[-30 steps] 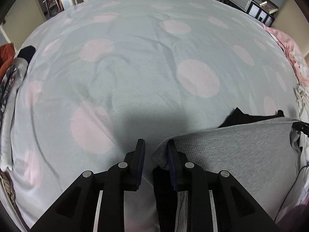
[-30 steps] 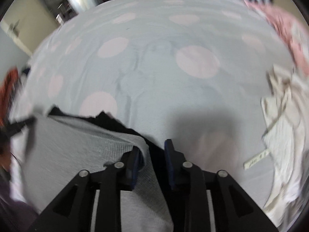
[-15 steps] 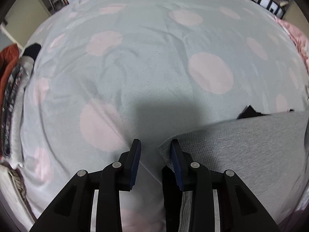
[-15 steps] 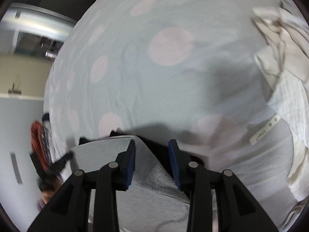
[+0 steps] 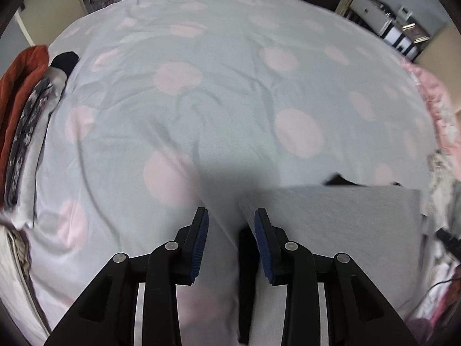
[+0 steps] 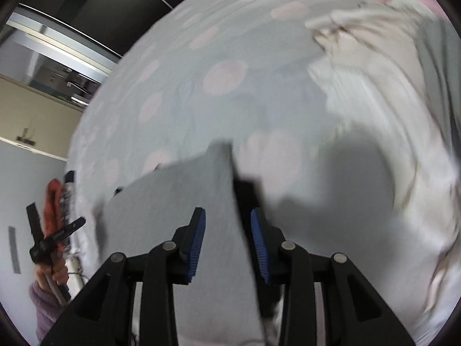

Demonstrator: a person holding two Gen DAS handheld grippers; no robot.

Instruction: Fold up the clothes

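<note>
We see the folded grey garment point(image 5: 331, 216) lying flat on the polka-dot bedsheet point(image 5: 230, 101), with a black layer peeking out at its far edge and beneath it. Through the left wrist camera, the left gripper point(image 5: 230, 230) stands released above the sheet: its jaws are parted with only bedsheet between them, the garment's corner just beside the right-hand blue pad. This view alone shows a stack of folded clothes point(image 5: 26, 121), rust-red and patterned, at the left edge of the bed, and pink bedding point(image 5: 438, 109) at the right.

The right wrist camera shows the right gripper point(image 6: 227, 236) released too, its pads not pressing the grey cloth below them. Only here do we find the rumpled cream garment point(image 6: 374, 101) to the right, and the left gripper point(image 6: 54, 230) from outside, held in a hand point(image 6: 56, 271) with a lilac sleeve point(image 6: 46, 305).
</note>
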